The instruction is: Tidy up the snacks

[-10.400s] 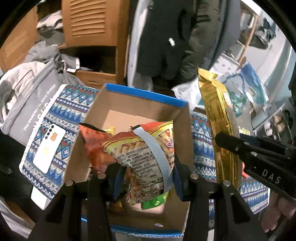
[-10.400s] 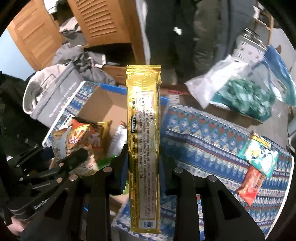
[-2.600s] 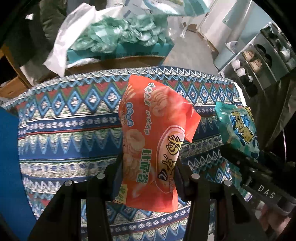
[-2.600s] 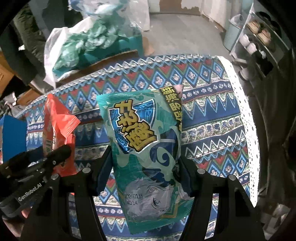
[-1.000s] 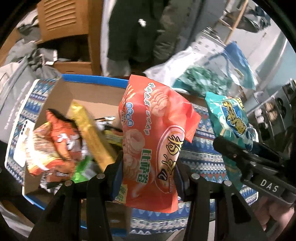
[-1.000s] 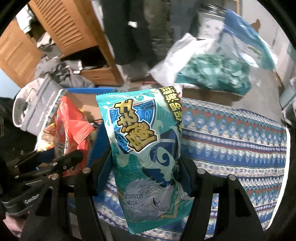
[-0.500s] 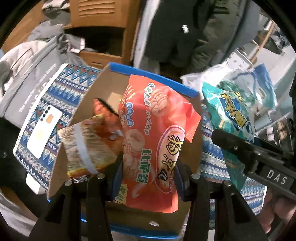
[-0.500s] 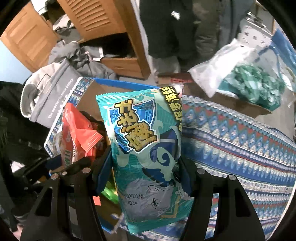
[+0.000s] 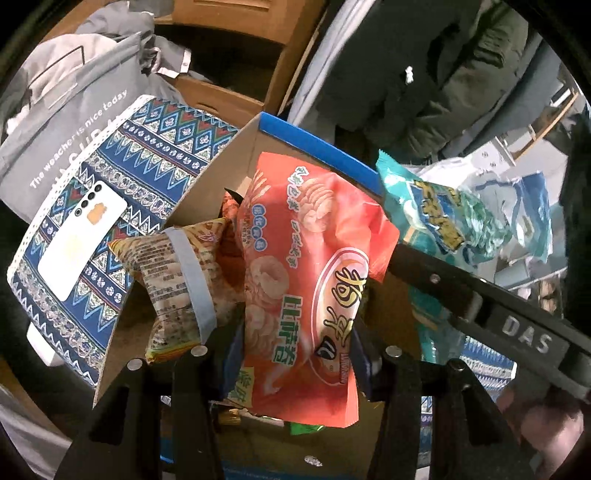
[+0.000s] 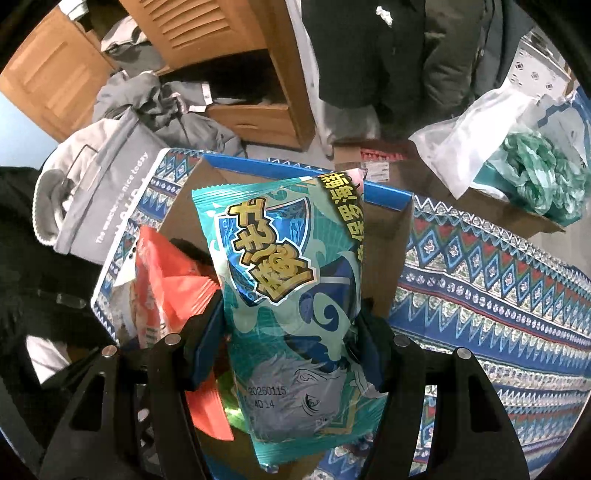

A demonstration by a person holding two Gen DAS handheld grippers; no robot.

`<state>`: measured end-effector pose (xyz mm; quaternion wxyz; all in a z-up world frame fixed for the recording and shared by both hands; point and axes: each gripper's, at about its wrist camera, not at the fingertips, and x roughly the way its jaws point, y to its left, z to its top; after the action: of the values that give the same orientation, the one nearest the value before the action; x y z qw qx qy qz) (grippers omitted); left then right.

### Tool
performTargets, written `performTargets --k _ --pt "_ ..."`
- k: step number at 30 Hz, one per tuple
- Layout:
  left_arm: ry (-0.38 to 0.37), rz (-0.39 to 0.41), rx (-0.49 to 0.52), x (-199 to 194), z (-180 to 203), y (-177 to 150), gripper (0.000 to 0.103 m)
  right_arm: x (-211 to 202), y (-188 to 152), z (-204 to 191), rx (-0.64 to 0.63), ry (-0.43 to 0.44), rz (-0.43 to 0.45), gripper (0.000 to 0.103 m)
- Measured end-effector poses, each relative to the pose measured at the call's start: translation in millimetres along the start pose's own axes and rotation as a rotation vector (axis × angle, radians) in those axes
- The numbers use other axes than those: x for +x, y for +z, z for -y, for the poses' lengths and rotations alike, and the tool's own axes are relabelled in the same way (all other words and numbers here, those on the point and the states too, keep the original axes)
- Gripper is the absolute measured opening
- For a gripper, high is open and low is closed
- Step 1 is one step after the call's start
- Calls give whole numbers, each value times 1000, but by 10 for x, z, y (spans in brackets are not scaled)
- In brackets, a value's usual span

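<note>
An orange snack bag stands upright between the pads of my left gripper. Its jaws are opening, though the pads still touch the bag. It hangs over the open cardboard box with a blue rim, where a yellowish snack bag with a grey-blue band and other packets lie. My right gripper is shut on a teal snack bag, held upright above the same box. To the teal bag's left, the right wrist view shows the orange bag.
The box sits on a blue patterned cloth. A white phone lies on the cloth left of the box. A grey bag, a wooden cabinet, dark coats and a plastic bag of green stuff crowd the far side.
Both grippers have carried their bags leftward and a little lower, from beside the box to above its opening. The box now fills more of both views.
</note>
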<state>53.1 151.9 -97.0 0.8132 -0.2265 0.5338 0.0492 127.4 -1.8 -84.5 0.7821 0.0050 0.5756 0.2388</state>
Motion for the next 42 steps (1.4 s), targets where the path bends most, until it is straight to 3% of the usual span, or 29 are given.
performTargets --k 3,5,8,14,25,33,42 --pt "-15 2 -13 -31 6 8 61 23 27 -16 4 -4 3 68" --pt "-16 6 -18 -58 21 17 66 10 30 -16 3 -14 9 80" --pt "-12 27 -14 -131 54 23 76 -66 44 -22 -9 -25 36 80" --pt "1 81 9 -336 95 18 76 -308 53 -2 -17 -29 93 80" --pt "94 189 111 -756 248 -67 77 -799 -140 69 -34 -52 171 80" --pt "77 256 176 -1079 394 -152 82 -1187 -370 60 -76 -96 245 80" --pt "40 279 193 -1252 483 -263 87 -1529 -694 44 -135 -120 314 80"
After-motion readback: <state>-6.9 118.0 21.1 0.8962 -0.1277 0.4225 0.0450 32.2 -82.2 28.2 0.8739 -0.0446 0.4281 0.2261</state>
